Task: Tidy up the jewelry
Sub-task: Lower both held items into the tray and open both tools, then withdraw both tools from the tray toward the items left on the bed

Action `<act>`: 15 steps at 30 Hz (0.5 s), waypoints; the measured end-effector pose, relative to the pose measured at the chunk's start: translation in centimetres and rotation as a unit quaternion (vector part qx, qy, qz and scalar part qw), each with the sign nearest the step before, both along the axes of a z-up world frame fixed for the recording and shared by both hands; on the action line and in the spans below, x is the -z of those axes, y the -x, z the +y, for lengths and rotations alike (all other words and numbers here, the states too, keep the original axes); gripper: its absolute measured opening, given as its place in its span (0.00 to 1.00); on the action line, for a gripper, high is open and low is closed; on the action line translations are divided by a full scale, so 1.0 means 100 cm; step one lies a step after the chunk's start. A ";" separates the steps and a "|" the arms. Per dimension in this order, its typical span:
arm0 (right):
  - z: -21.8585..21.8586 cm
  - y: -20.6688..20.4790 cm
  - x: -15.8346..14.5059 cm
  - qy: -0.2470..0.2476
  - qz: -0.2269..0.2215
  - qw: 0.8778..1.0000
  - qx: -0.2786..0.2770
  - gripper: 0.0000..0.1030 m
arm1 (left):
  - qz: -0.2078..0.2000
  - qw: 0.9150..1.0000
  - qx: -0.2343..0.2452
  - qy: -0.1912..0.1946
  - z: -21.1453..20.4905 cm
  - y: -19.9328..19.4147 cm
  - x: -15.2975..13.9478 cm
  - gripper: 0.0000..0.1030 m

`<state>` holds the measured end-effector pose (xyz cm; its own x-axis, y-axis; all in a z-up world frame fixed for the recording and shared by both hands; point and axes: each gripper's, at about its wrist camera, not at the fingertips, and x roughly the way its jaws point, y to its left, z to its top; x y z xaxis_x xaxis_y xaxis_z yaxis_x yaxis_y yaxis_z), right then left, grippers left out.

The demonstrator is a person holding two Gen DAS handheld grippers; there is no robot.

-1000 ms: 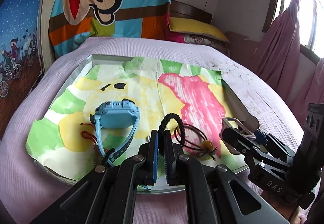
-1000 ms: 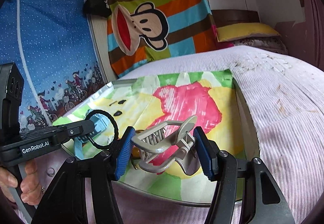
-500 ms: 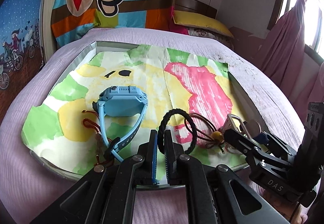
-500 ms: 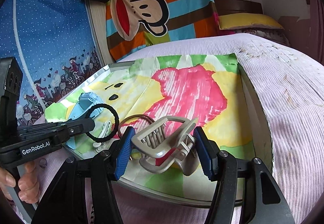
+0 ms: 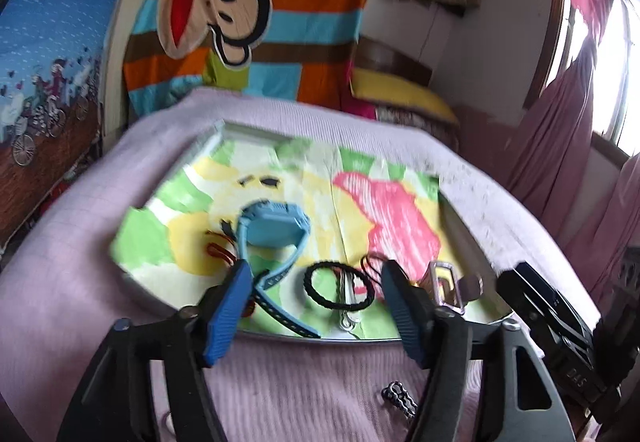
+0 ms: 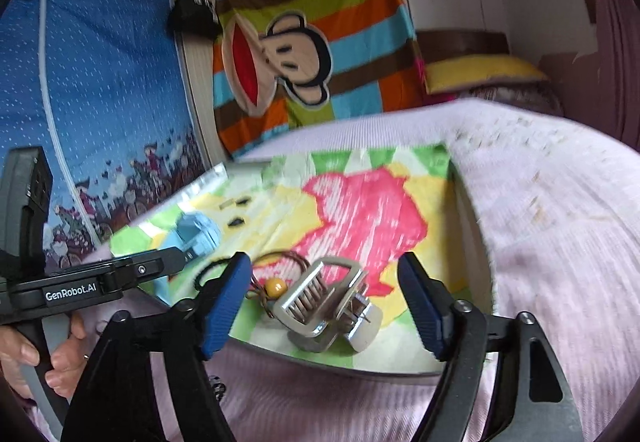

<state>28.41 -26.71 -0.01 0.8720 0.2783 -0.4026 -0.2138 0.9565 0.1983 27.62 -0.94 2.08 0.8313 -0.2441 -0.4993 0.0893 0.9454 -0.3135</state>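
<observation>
A metal tray [image 5: 280, 337] lined with bright painted paper lies on the pink bed. My left gripper [image 5: 316, 306] is opening, and nothing is pressed between its blue pads. The black hair tie [image 5: 340, 290] lies flat on the tray just beyond them. My right gripper [image 6: 324, 306] is opening too. The silver claw clip [image 6: 324, 302] rests on the tray's [image 6: 320, 362] near edge between its fingers, free of the pads. A blue watch [image 5: 272, 230] lies left of centre. A brown cord with a yellow bead [image 6: 276, 286] sits beside the clip.
A white snap clip [image 5: 348, 302] lies by the hair tie. A small metal chain piece [image 5: 400, 398] lies on the bedspread in front of the tray. A hand [image 6: 24, 354] holds the left gripper [image 6: 100, 278] at the left. Pillows and a striped monkey blanket stand behind.
The left gripper opened and let the black hair tie drop onto the tray. The right gripper spread and released the claw clip onto the tray's near edge. Both drew back.
</observation>
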 end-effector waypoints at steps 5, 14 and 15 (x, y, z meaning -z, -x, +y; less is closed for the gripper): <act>-0.005 0.030 -0.015 -0.001 -0.046 0.999 0.013 0.88 | -0.035 0.999 -0.024 -0.016 0.006 0.024 -0.010 0.93; -0.004 0.088 -0.037 -0.010 -0.111 0.994 0.015 0.99 | -0.092 0.993 -0.040 -0.067 0.008 0.075 -0.018 1.00; -0.002 0.092 -0.038 -0.009 -0.115 0.993 0.014 0.99 | -0.095 0.992 -0.040 -0.070 0.009 0.079 -0.019 1.00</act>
<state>19.18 -26.91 3.79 0.9478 0.2580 -0.1872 -0.2287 0.9596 0.1641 19.71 -0.07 3.99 0.9280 -0.1122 -0.3553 0.0564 0.9849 -0.1639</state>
